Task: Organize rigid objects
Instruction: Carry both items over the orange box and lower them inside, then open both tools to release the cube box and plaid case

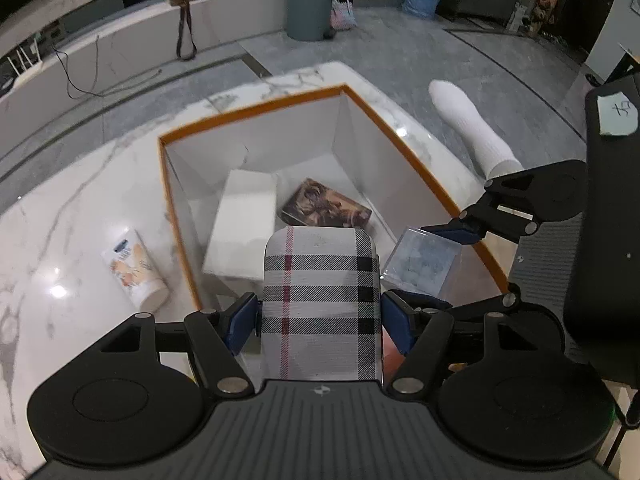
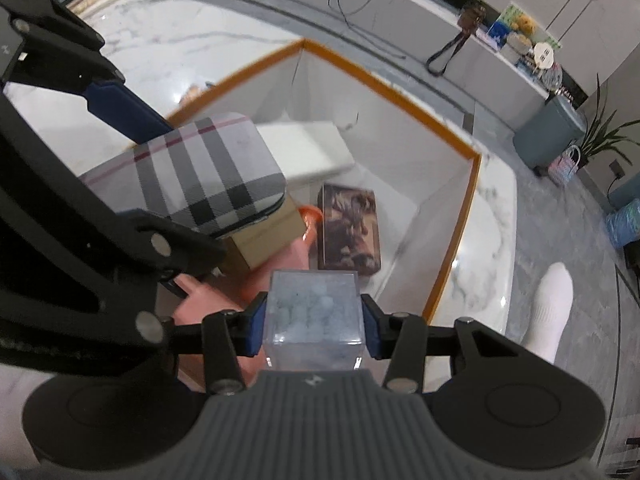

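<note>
**Left wrist view: two loads poised over the box**

Left wrist view showed the left hand-held gripper (image 1: 319, 316) clamped on a plaid case (image 1: 320, 300), its blue pads pressed to both long sides. Just to its right, the right hand-held gripper (image 2: 314, 326) was clamped on a clear cube (image 2: 315, 312). Both hung above the near end of the orange-rimmed box (image 1: 256, 110) on the marble tabletop (image 1: 72, 208).

Ahead of the left hand-held gripper, inside the box, lay a white block (image 1: 242, 224) and a brown patterned pack (image 1: 326, 204); a tan carton (image 2: 264, 236) sat under the case. A tube (image 1: 134, 270) lay outside, left of the box.

Lowering one load at a time seemed wisest, each kept level and aimed at bare floor, since the two loads hung close enough to collide.
</note>
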